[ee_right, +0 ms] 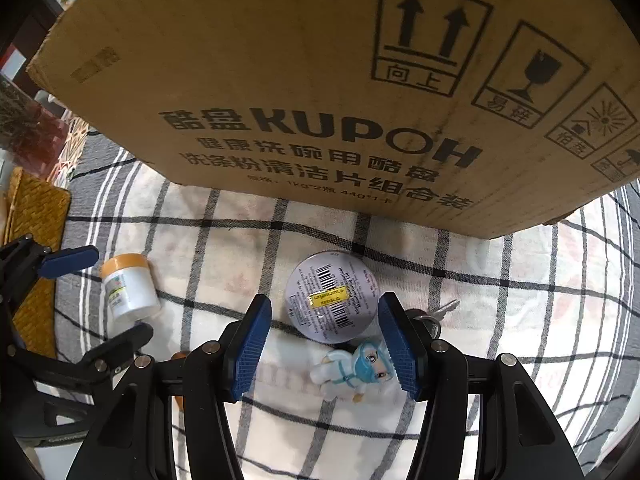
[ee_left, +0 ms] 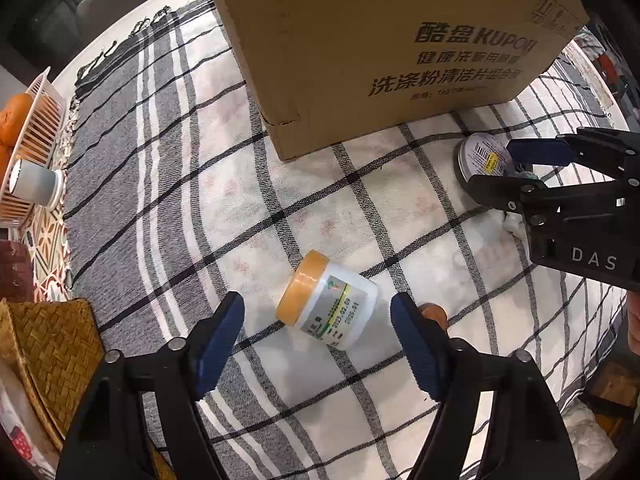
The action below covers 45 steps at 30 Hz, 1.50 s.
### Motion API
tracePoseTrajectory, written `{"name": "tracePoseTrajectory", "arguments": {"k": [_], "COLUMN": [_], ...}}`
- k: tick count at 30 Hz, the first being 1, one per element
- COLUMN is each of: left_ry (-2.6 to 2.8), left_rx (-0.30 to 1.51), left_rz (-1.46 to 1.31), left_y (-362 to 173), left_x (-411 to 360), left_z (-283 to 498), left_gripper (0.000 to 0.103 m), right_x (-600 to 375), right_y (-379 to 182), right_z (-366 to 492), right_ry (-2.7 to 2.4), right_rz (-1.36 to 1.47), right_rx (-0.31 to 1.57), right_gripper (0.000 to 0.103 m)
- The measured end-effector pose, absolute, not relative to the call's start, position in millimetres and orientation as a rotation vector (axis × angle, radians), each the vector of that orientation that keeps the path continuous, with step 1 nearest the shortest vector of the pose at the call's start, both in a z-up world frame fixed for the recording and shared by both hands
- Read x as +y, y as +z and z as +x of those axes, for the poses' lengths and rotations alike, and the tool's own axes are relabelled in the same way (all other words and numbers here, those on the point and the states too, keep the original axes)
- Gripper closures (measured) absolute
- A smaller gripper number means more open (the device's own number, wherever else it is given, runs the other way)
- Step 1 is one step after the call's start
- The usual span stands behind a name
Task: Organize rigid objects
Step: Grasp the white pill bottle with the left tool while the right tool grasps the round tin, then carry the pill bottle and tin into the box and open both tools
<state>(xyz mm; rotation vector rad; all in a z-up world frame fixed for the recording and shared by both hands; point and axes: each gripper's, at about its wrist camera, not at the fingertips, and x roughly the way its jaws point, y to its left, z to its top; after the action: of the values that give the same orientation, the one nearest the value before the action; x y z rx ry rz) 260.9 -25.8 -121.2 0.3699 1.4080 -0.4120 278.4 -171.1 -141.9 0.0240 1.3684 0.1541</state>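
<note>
While the left gripper [ee_left: 318, 344] hung open above it, a white plastic jar [ee_left: 326, 300] with an orange lid lay on its side mid-tablecloth [ee_left: 168, 184]. Near the cardboard box [ee_right: 320, 100], the open right gripper [ee_right: 326, 344] flanked a round barcoded tin [ee_right: 331, 297].

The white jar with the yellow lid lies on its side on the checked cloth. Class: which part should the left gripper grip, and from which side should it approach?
Grip the white jar across its round body, coming from above. It lies on its side, with the yellow lid pointing away. The left gripper already has one open finger on each side of it, apart from it, so closing there should pinch the curved wall. Mid-body seems steadier than the lid.
</note>
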Motion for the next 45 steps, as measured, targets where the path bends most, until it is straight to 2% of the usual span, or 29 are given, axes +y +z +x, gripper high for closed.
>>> {"name": "tracePoseTrajectory", "arguments": {"k": [5,8,12,15,22,28,45], "left_ry": [-0.407,-0.406,-0.411,-0.405,-0.355,-0.301,-0.274], "left_rx": [1.413,1.418,1.422,1.404,1.35,1.316,1.224], "left_rz": [0.365,0.363,0.34,0.323,0.248,0.12,-0.011], "left_y": [-130.8,-135.5,-142.6,-143.7,-140.4,-135.6,-112.8], "left_x": [-26.6,-28.9,-29.4,-27.2,-19.0,-8.2,-1.4], "left_z": [268.1,270.7,274.7,275.8,271.4,274.9,266.7], "left_gripper": [0.034,0.042,0.045,0.053,0.054,0.062,0.062], "right_x": [-170.9,-169.9,-171.4,-173.4,-176.9,-185.7,-198.4], "right_y": [-146.1,-149.6,-154.7,-158.1,-163.8,-165.1,-138.8], "right_z": [283.6,287.5,292.7,297.4,294.0,286.5,265.6], "right_ry": [0.149,0.144,0.146,0.145,0.137,0.132,0.126], "right_rz": [0.029,0.032,0.048,0.056,0.064,0.111,0.151], "right_rx": [1.374,1.38,1.39,1.389,1.358,1.339,1.251], "right_gripper": [0.046,0.046,0.046,0.046,0.05,0.05,0.05]}}
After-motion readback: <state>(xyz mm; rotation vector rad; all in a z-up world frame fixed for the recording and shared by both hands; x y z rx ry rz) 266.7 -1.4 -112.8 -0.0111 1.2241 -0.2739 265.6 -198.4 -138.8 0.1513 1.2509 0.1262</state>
